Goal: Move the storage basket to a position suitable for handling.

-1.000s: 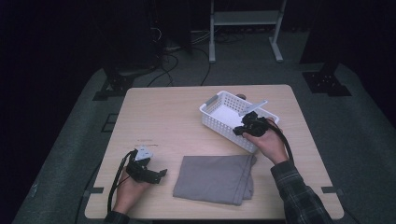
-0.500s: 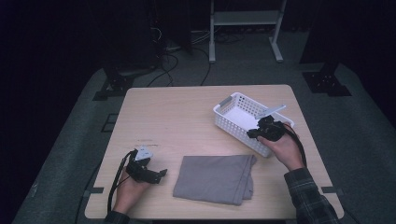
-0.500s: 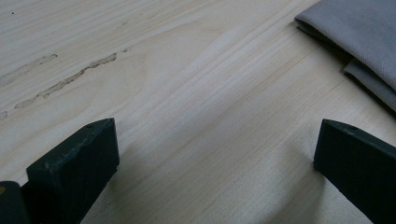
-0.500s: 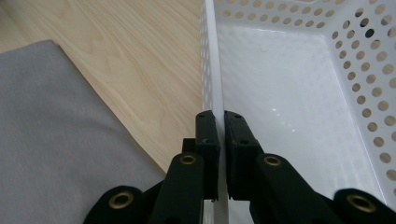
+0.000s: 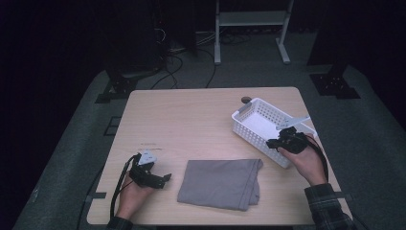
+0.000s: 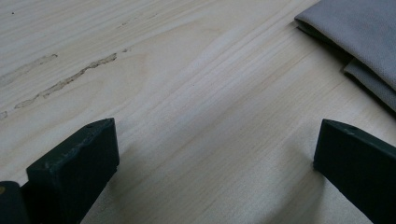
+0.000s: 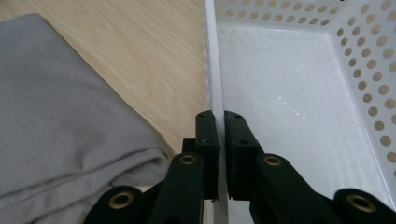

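While the white perforated plastic basket (image 5: 261, 125), at the table's right near the folded grey cloth (image 5: 221, 183), was pinched by its rim in the right gripper (image 7: 219, 122), a low, steady drag was advisable; the left gripper (image 6: 215, 154) rested spread.

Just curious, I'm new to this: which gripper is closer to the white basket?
Right. The right gripper is clamped on the white basket wall; the left gripper rests across the table, beyond the grey cloth.
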`<state>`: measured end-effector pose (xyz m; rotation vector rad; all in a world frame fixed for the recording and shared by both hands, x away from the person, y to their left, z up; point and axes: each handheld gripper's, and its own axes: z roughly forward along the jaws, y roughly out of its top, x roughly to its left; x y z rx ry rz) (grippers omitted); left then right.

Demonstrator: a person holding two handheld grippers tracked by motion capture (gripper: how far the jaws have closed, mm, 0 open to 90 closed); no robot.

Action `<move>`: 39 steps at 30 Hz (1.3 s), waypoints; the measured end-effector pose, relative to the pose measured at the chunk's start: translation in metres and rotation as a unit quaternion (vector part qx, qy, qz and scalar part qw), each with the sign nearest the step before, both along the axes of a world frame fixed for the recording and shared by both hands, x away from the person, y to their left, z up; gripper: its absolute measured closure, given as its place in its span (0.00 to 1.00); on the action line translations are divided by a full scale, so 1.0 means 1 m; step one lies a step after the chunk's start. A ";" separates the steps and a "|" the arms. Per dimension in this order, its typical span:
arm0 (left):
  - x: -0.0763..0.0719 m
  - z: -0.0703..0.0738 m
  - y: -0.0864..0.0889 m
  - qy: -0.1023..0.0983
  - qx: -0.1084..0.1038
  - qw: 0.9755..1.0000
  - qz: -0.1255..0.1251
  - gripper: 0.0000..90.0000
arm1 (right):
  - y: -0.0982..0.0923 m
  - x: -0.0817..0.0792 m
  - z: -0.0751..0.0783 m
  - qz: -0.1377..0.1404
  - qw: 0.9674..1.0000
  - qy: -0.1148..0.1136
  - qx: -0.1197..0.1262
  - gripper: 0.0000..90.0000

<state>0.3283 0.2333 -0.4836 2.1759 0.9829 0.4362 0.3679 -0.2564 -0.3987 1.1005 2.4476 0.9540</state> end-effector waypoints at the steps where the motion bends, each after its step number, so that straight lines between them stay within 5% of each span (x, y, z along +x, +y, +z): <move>1: 0.000 0.000 0.000 0.000 0.000 1.000 0.001 0.00 | -0.001 -0.002 -0.001 -0.001 1.000 0.001 0.000 0.94; 11: 0.000 0.000 0.000 0.000 0.000 1.000 0.001 0.00 | -0.007 -0.024 -0.008 -0.005 1.000 0.005 -0.005 0.94; 27: 0.000 0.000 0.000 0.000 -0.001 1.000 0.001 0.00 | -0.002 -0.038 -0.015 -0.006 1.000 0.005 -0.012 0.93; 39: 0.001 0.000 0.000 0.001 -0.001 1.000 -0.001 0.00 | -0.001 -0.034 -0.003 -0.006 0.999 -0.009 0.032 0.63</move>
